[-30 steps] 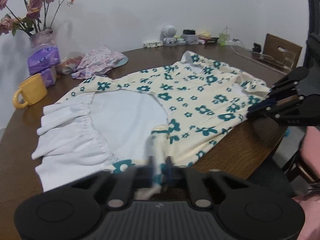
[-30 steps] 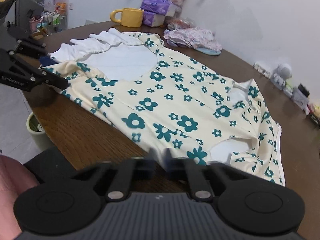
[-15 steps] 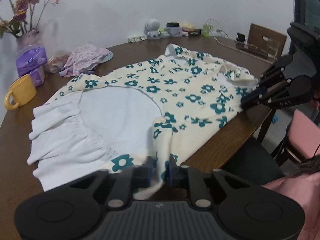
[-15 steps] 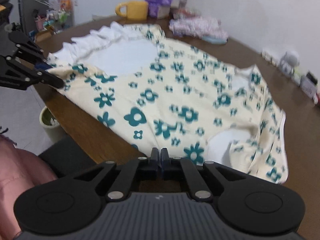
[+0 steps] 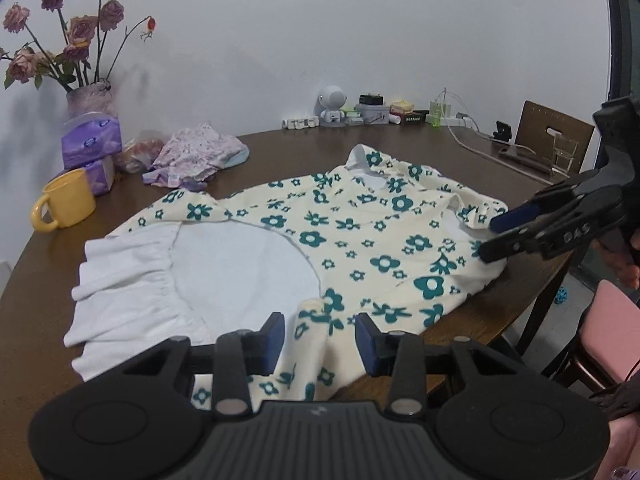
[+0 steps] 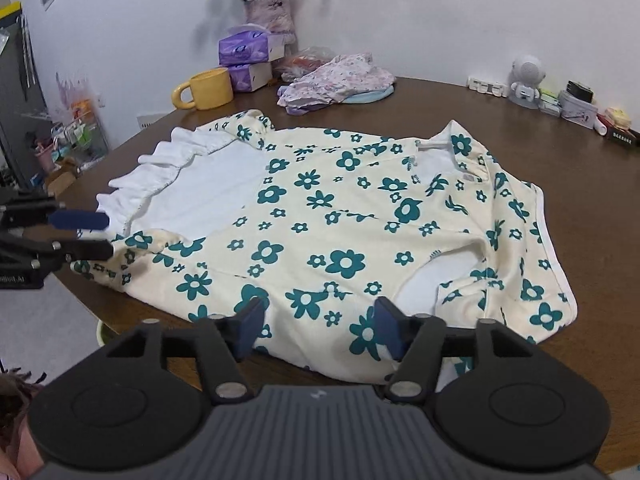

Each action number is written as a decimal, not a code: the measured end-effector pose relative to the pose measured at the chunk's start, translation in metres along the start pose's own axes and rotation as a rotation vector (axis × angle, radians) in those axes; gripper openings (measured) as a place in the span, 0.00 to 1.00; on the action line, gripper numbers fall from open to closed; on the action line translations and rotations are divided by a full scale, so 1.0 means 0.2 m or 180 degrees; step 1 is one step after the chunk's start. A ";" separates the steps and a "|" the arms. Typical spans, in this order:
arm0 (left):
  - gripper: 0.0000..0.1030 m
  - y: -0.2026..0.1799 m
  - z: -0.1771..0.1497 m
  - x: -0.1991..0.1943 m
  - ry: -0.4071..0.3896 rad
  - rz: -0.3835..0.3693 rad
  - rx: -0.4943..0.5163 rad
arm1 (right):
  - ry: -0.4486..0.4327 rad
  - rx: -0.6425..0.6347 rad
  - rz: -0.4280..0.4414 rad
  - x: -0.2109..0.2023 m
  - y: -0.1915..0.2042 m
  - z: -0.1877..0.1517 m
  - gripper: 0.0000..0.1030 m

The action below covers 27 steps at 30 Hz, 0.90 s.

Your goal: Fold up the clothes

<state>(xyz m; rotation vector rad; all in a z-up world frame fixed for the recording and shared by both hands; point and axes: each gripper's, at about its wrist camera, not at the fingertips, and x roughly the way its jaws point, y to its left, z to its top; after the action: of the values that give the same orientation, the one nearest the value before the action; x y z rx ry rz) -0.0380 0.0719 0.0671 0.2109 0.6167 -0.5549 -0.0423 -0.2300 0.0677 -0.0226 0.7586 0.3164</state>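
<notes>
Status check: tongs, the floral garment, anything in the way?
Left tongs open. Right tongs opening, unclamped. Floral garment flat, near edge overhanging table. Nothing blocking.

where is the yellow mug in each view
Left wrist: the yellow mug stands at the left edge, on the table left of the floral garment.
Right wrist: the mug stands upper left of centre, beyond the garment's white ruffle.
Shared landmark: the purple tissue packs, right behind the mug.
</notes>
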 end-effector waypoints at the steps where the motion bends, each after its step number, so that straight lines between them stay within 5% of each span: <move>1: 0.44 0.00 -0.01 0.00 0.0015 0.0016 -0.0004 | -0.0023 0.0017 0.0000 -0.01 -0.01 -0.01 0.65; 8: 0.68 0.00 -0.07 -0.07 0.0032 0.0130 0.0096 | -0.0296 0.0142 -0.0099 -0.13 -0.09 -0.06 1.00; 11: 0.78 -0.01 -0.08 -0.09 0.0035 0.0193 0.0199 | -0.0227 0.0036 -0.0203 -0.14 -0.12 -0.07 1.00; 22: 0.75 -0.03 -0.13 -0.06 0.0290 0.0323 0.0697 | 0.0014 -0.0920 -0.0498 -0.19 -0.29 -0.15 0.98; 27: 0.71 -0.03 -0.13 -0.03 0.0395 0.0317 0.0783 | 0.0351 -0.1281 -0.0398 -0.13 -0.28 -0.16 0.77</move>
<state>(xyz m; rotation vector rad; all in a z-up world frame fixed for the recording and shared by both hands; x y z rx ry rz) -0.0577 0.0776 0.0503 0.5085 0.6540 -0.5234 -0.0646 -0.2936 0.0571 -0.4686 0.7888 0.3463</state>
